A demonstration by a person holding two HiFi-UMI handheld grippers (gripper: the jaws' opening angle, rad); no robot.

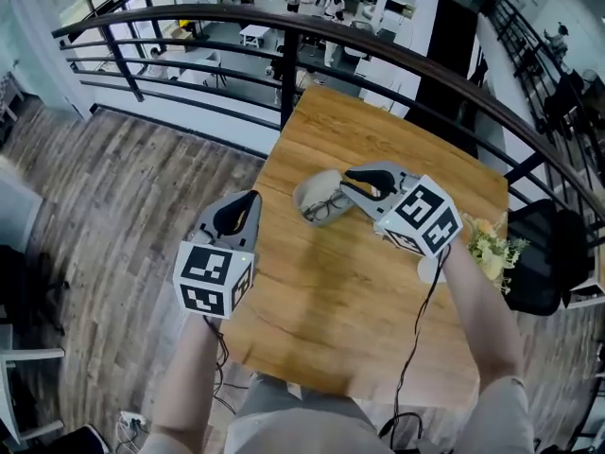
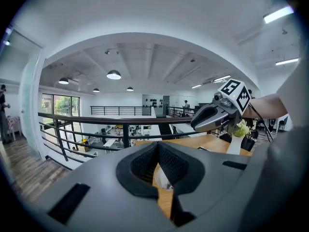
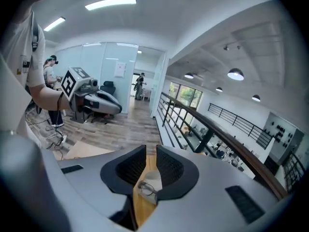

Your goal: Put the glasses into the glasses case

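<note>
Flowers (image 1: 492,244) stand at table (image 1: 378,291) edge, right tool (image 1: 352,183) above glasses case (image 1: 310,195).

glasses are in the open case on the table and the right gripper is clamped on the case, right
No. The glasses are in the open case on the table, but the right gripper hangs clear of it, jaws empty: see the right gripper view.

The wooden table (image 1: 331,301) bears 1 open glasses case (image 1: 312,189) holding glasses (image 1: 327,207) and 1 flower vase (image 1: 431,270).
</note>
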